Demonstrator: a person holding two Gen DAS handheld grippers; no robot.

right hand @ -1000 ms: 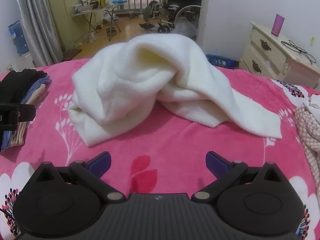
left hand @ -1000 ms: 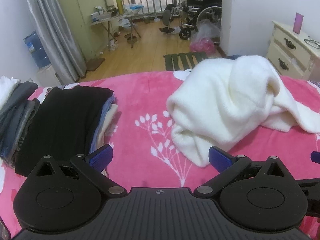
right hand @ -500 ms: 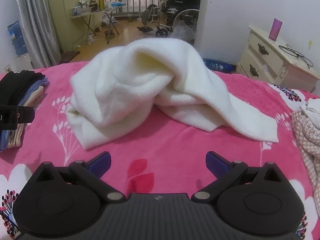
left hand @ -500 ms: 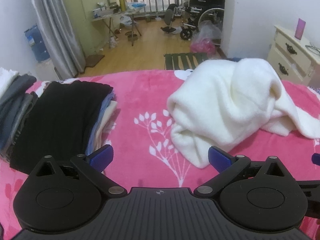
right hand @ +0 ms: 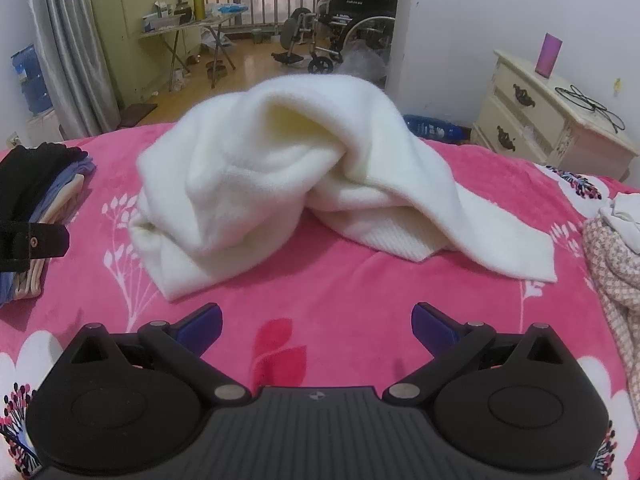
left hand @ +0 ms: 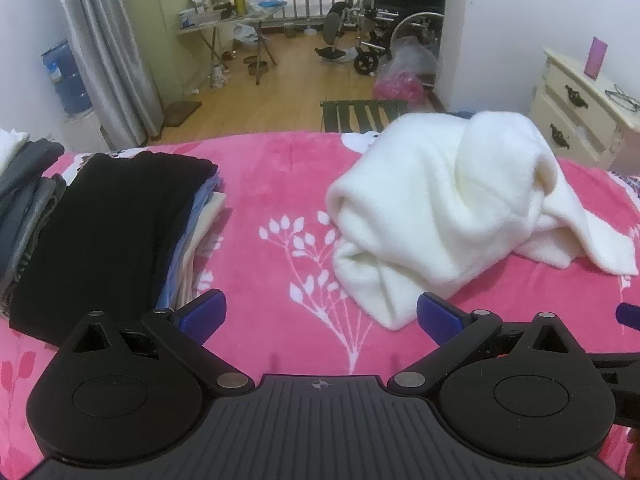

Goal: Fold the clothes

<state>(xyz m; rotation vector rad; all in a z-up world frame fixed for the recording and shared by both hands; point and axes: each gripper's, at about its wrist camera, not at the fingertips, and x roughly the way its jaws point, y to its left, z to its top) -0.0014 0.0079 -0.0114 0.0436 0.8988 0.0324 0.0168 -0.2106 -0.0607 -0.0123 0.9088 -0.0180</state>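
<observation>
While the white garment (right hand: pixel 280 184) lay bunched in a soft heap at the centre of the right wrist frame, on the pink floral bed (right hand: pixel 360 312), both tools hung short of it with nothing held: the left gripper (left hand: pixel 320 312) had its fingers spread wide apart, and the right gripper (right hand: pixel 316 320) likewise. At the left of the left wrist frame sat the folded stack (left hand: pixel 120 232), black on top. The likely trouble, as I judged it, was the garment's thick, doubled-over folds: a pinch at the heap could catch several layers at once and drag the whole bundle instead of opening it out, and a sweep leftward might nudge the stack. No brand, label or writing could be read anywhere.
</observation>
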